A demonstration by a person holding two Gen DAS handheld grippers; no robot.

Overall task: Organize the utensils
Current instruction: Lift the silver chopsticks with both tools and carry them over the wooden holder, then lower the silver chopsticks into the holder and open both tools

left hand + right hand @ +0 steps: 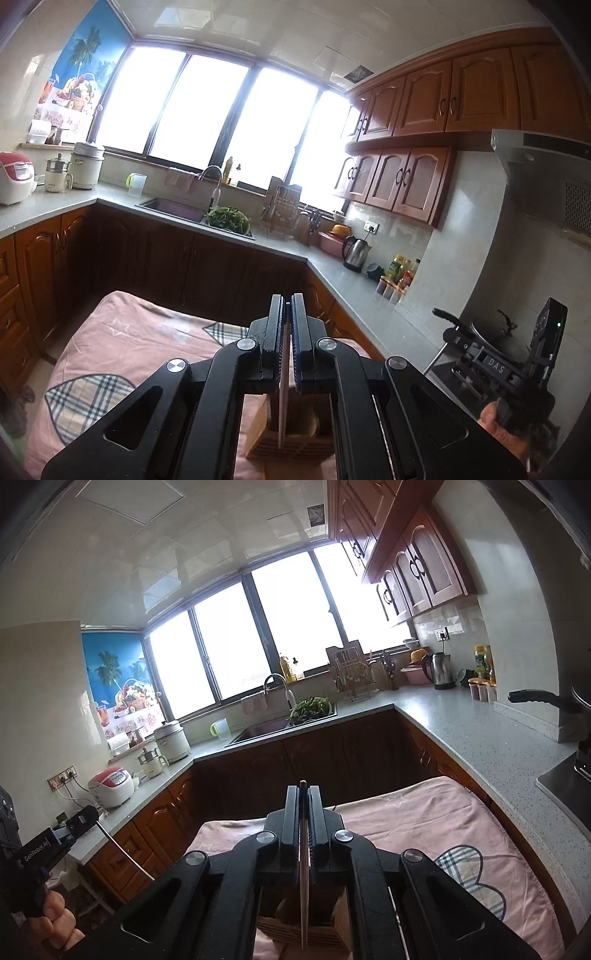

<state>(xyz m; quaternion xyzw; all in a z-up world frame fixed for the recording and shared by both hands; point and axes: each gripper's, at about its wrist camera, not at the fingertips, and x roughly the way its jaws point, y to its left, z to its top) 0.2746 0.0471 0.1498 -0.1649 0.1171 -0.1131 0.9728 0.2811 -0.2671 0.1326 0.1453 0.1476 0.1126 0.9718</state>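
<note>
My left gripper (287,301) is shut on a thin wooden chopstick (283,398) that hangs down toward a wooden utensil holder (295,439) on the pink cloth. My right gripper (303,792) is shut on a thin metal utensil (304,893) that points down toward the same wooden holder (306,926). Whether either tip is inside the holder I cannot tell. The right gripper also shows in the left wrist view (454,332), and the left gripper shows in the right wrist view (88,818), each with a thin rod in it.
A pink cloth (122,343) with plaid patterns covers the table (424,823). Grey countertops (480,734) wrap around with a sink (173,208), greens (227,218), a kettle (356,253), bottles, a rice cooker (14,177) and a dish rack (282,206). A pan handle (535,698) juts at right.
</note>
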